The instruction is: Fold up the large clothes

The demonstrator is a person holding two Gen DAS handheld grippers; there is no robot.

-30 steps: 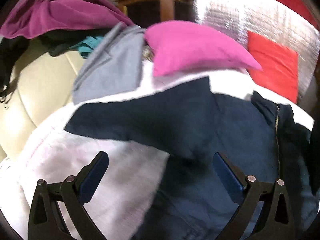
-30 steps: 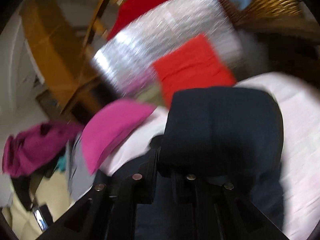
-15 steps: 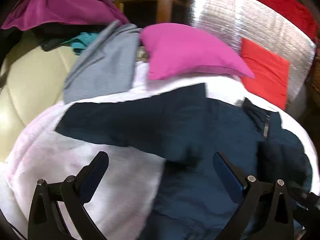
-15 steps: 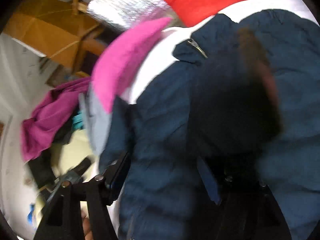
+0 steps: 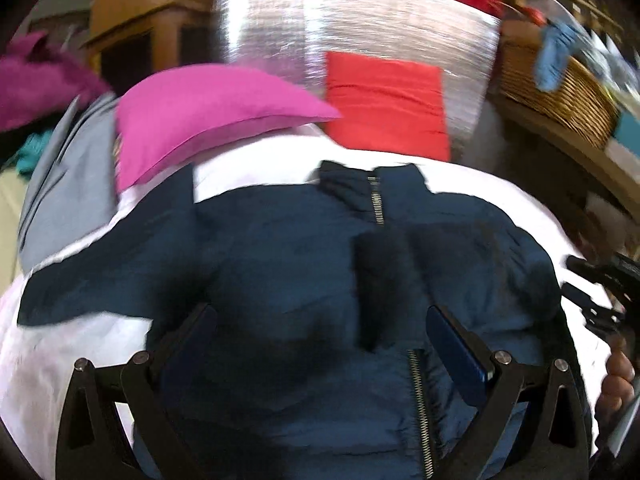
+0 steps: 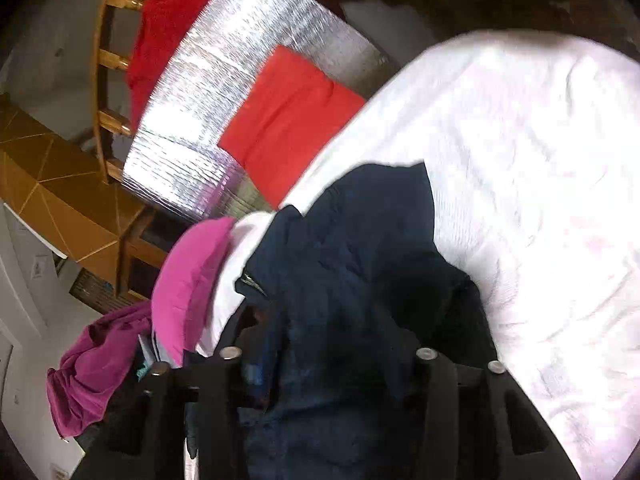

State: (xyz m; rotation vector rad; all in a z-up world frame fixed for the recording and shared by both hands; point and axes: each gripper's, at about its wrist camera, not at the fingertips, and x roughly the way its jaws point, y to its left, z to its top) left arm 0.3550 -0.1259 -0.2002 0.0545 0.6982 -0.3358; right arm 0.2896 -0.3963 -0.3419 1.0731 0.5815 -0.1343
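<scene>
With the left gripper (image 5: 320, 340) spread empty and the right gripper (image 6: 340, 364) closing round the jacket (image 5: 304, 264), bunched cloth could spoil the fold

No readable text, label, brand, number or sign anywhere in either view. Nothing legible on the navy jacket (image 5: 304, 264) ahead of the fingers, nor on the pink pillow (image 5: 208, 120), red cloth (image 5: 384, 100) or silver sheet (image 5: 360, 20) beyond it.
</scene>
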